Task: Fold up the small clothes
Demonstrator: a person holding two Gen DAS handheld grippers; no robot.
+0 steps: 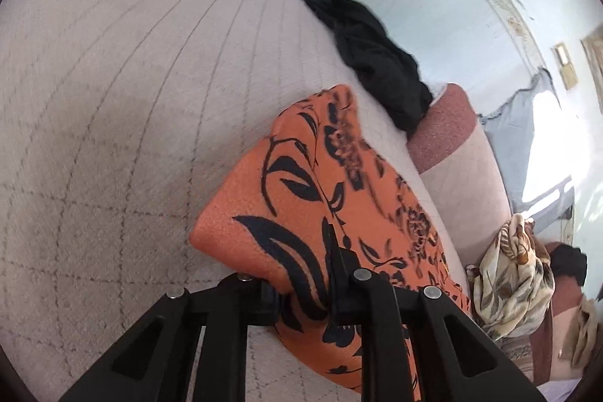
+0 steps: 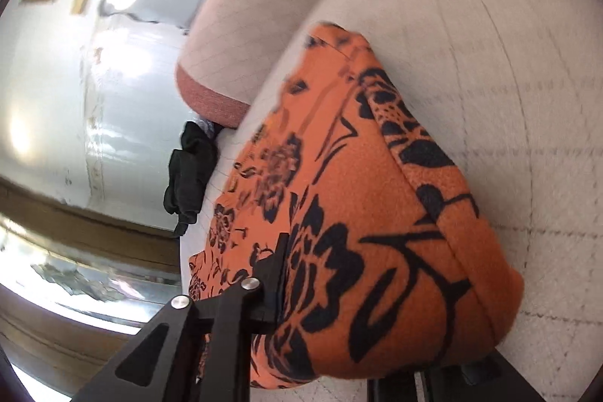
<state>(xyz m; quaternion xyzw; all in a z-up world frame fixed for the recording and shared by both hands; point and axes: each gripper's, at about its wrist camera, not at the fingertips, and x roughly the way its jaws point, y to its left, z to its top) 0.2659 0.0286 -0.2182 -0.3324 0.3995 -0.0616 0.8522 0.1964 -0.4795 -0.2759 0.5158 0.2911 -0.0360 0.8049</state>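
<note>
An orange garment with a black floral print (image 1: 320, 198) lies partly lifted over the beige quilted sofa seat (image 1: 113, 100). My left gripper (image 1: 301, 292) is shut on a bunched edge of it, cloth pinched between the two black fingers. In the right wrist view the same orange garment (image 2: 377, 213) drapes over my right gripper (image 2: 339, 289). Its left finger (image 2: 271, 274) presses the cloth and the right finger is hidden under the fabric. The garment hangs folded between both grippers.
A crumpled black garment (image 1: 373, 55) lies at the seat's far edge and also shows in the right wrist view (image 2: 192, 168). A cream floral cloth (image 1: 508, 274) sits on the sofa by a pink-trimmed cushion (image 1: 452, 127). A pale wall is beyond.
</note>
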